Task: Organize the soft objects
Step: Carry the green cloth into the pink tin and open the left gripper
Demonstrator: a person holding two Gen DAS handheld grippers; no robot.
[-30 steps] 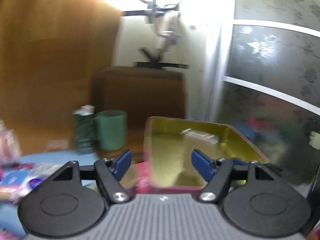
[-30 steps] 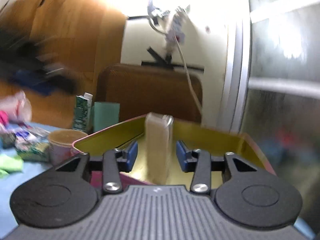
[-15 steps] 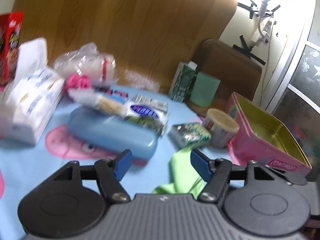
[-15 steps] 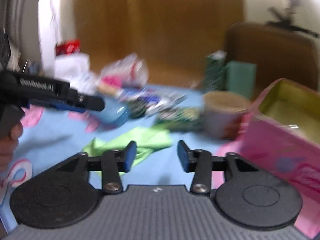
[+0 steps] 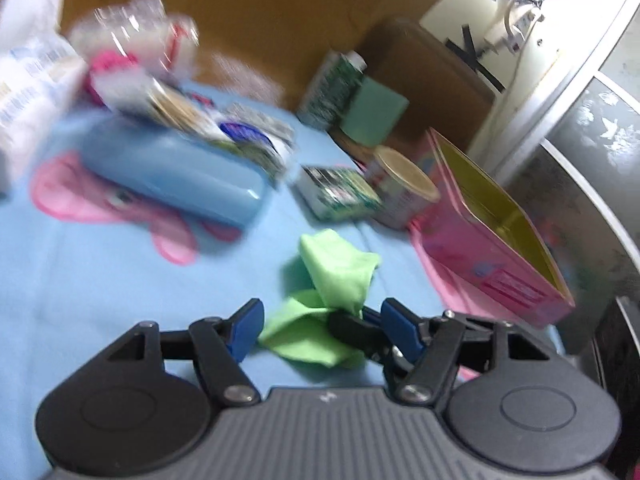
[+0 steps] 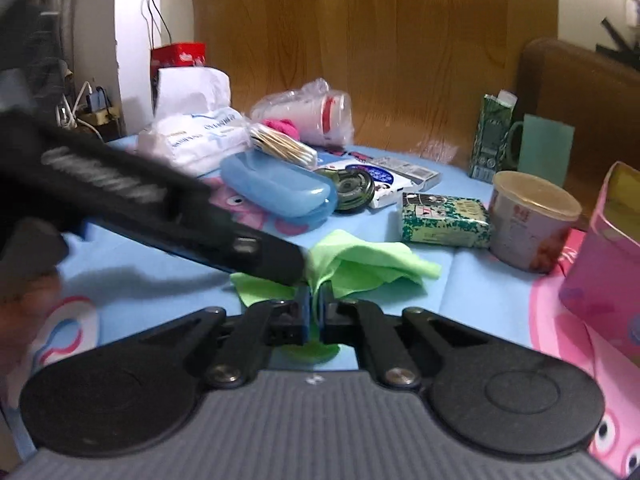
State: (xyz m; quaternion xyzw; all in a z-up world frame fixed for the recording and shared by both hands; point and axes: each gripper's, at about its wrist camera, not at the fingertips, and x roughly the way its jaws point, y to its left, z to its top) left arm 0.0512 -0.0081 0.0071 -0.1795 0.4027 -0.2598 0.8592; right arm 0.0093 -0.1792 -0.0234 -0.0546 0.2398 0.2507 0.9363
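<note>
A crumpled green cloth (image 6: 372,264) lies on the blue table cover near the front; it also shows in the left wrist view (image 5: 332,280). My right gripper (image 6: 316,312) is shut on the near fold of the green cloth. My left gripper (image 5: 320,326) is open, its blue pads either side of the cloth's near end; in the right wrist view it reaches in from the left (image 6: 264,252) and touches the cloth. The right gripper's black tip (image 5: 352,328) shows at the cloth in the left wrist view.
A pink tin box (image 5: 492,240) with a gold inside stands at the right. A paper cup (image 6: 532,224), a green packet (image 6: 444,220), a blue case (image 6: 280,192), tissues (image 6: 192,140), cotton swabs and a green carton (image 6: 492,136) crowd the back.
Both grippers swung from the pink tin down to the green cloth. The right gripper let go of a pale block at the tin and has shut on the cloth.
</note>
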